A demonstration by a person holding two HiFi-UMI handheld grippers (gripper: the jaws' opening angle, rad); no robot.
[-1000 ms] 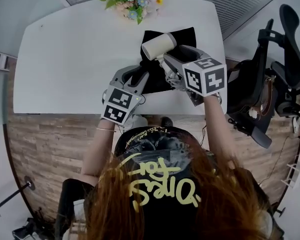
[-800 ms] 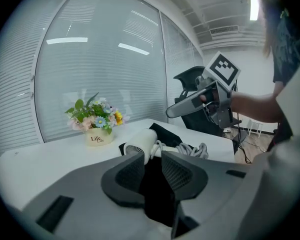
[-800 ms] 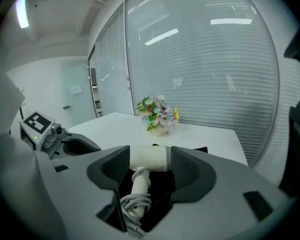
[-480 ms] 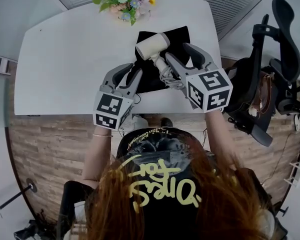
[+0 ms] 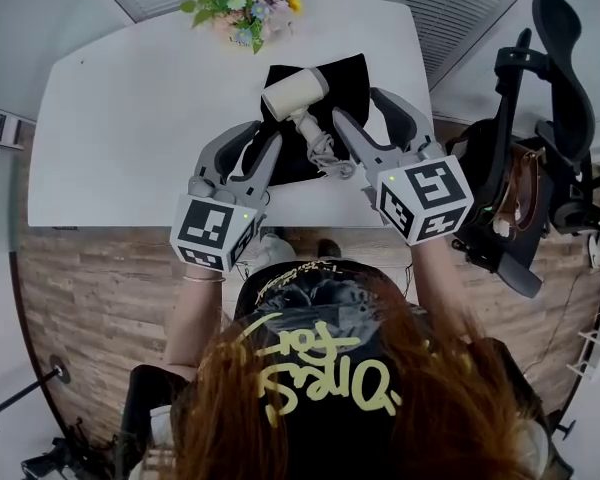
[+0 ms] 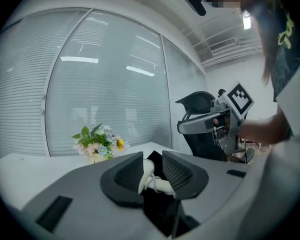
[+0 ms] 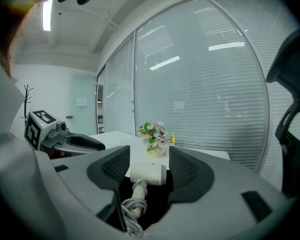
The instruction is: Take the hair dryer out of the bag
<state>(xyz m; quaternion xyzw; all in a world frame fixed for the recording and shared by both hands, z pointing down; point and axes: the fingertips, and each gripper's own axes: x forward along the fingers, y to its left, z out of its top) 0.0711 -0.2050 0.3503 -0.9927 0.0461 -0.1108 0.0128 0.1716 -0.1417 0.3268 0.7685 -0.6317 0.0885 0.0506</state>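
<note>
The hair dryer (image 5: 295, 92) is out of the bag (image 5: 348, 76) and lies on top of it. The black bag is spread flat on the right half of the white worktop (image 5: 130, 118), closer to the right edge than the left. The cream barrel of the dryer sits toward the bag's far left corner. Its handle runs back toward the near edge, and its cord (image 5: 325, 153) is bundled in loops at the end of the handle.

Both tools are held above the near edge of the worktop and point toward the bag. The left tool (image 5: 250, 140) has its jaws about half apart. They have just been opening, and nothing is between the pads; the dryer and bag show through the gap, farther off. The right tool (image 5: 370, 116) has its jaws spread wide and holds nothing, with the dryer visible beyond the gap.

A pot of flowers (image 5: 235, 3) stands at the far edge of the worktop. A black office chair (image 5: 550, 118) stands off the right edge.
</note>
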